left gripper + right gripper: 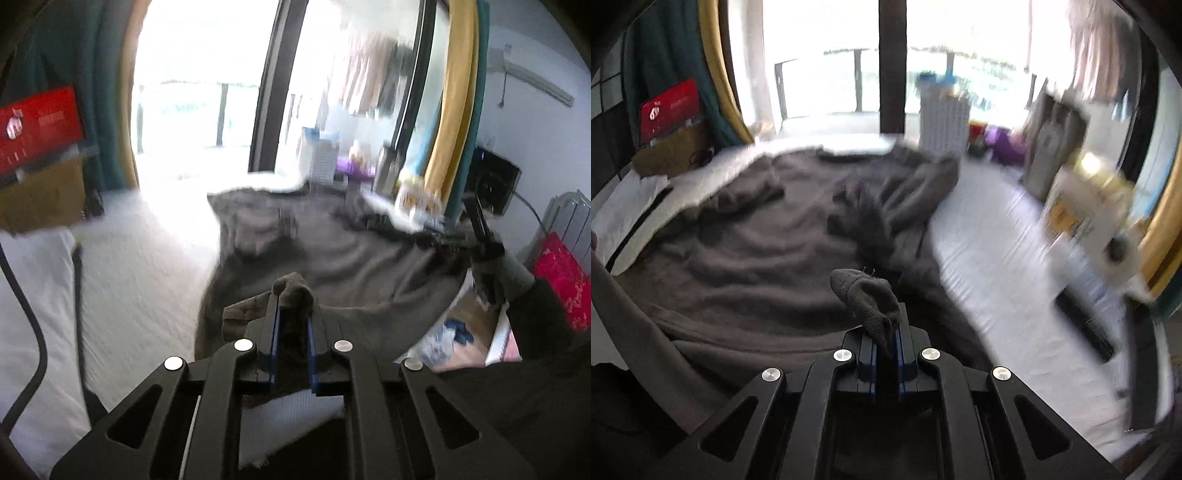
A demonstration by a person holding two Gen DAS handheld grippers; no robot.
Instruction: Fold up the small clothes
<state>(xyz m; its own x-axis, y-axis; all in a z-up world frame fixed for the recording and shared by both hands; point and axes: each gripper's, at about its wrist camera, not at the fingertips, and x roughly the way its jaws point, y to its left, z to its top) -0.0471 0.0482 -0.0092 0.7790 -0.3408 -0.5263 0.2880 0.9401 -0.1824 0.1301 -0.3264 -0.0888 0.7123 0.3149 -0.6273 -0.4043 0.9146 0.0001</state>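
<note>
Dark grey sock (866, 299); grey-brown blanket (738, 236) on white sheet (997, 258); red box (670, 109) at 10 o'clock.

The right tool (885, 332) is clamped on a dark grey sock (866, 295), whose rounded end sticks up and to the left above the blue-edged pads. Ahead of the tool a grey blanket (738, 236) lies rumpled across the bed (993, 251), bunched into a heap straight ahead. To the right the white sheet is bare. Far ahead stands a white basket (943, 123) by the bright window; a red box (670, 109) sits far left.
</note>
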